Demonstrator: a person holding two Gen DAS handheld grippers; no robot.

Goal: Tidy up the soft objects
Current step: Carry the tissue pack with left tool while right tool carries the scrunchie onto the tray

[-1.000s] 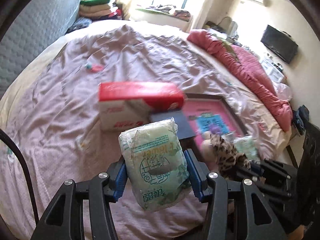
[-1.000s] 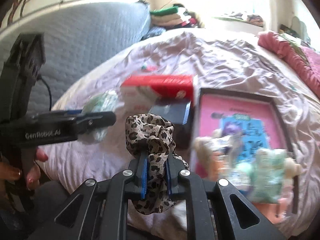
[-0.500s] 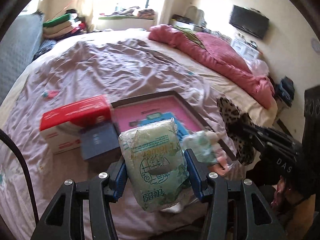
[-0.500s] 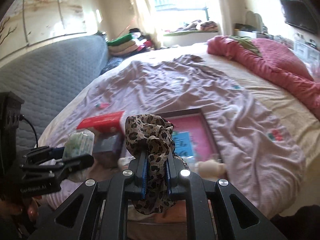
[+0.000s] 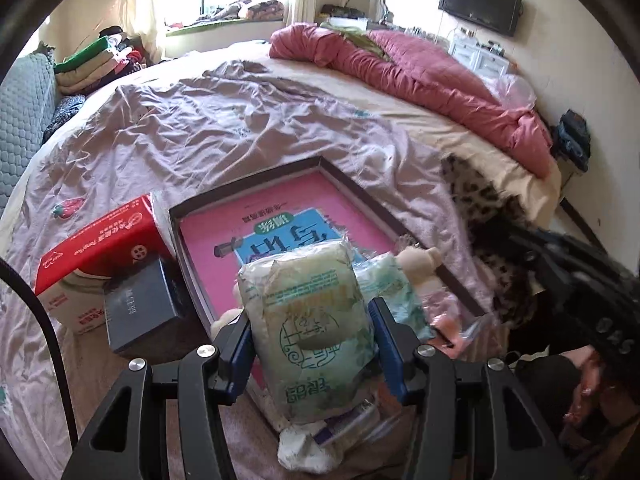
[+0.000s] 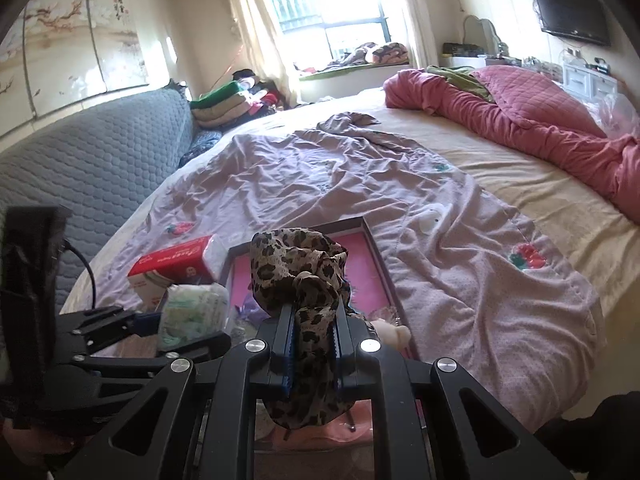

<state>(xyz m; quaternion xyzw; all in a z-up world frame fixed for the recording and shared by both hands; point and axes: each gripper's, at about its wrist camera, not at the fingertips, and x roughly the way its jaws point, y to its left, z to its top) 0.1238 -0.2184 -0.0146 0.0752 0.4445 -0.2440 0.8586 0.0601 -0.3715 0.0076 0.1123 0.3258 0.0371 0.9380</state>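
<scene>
nearest, the left gripper (image 5: 310, 338) is clenched on a soft pale green plastic pack of tissues (image 5: 310, 320), its blue pads pressing the pack's two sides so the pack stands upright between them, above the near end of the tray. the right gripper (image 6: 314, 344) is pinched tight on a leopard-print fabric scarf (image 6: 300, 268), which bunches up above the jaws and hangs below them; in the left wrist view the scarf shows at the right edge, blurred.

just beyond the held pack lies a shallow dark-framed tray with a pink printed base (image 5: 288, 216), resting on the bed. at its near end sit a second small green tissue pack (image 5: 390, 280), a cream plush toy (image 5: 418, 258) and some crinkled clear plastic; how they touch cannot be told. left of the tray, touching its edge, a dark navy rectangular box (image 5: 144, 308) leans against a red and white cardboard tissue box (image 5: 100, 248).

all of this lies on a wrinkled mauve bedsheet with strawberry prints (image 5: 200, 132). farther back a rumpled pink quilt (image 5: 420, 72) runs along the bed's right side, a grey quilted headboard (image 6: 92, 160) stands at the left, and folded clothes (image 6: 224, 104) are stacked near the bright window (image 6: 332, 20).
</scene>
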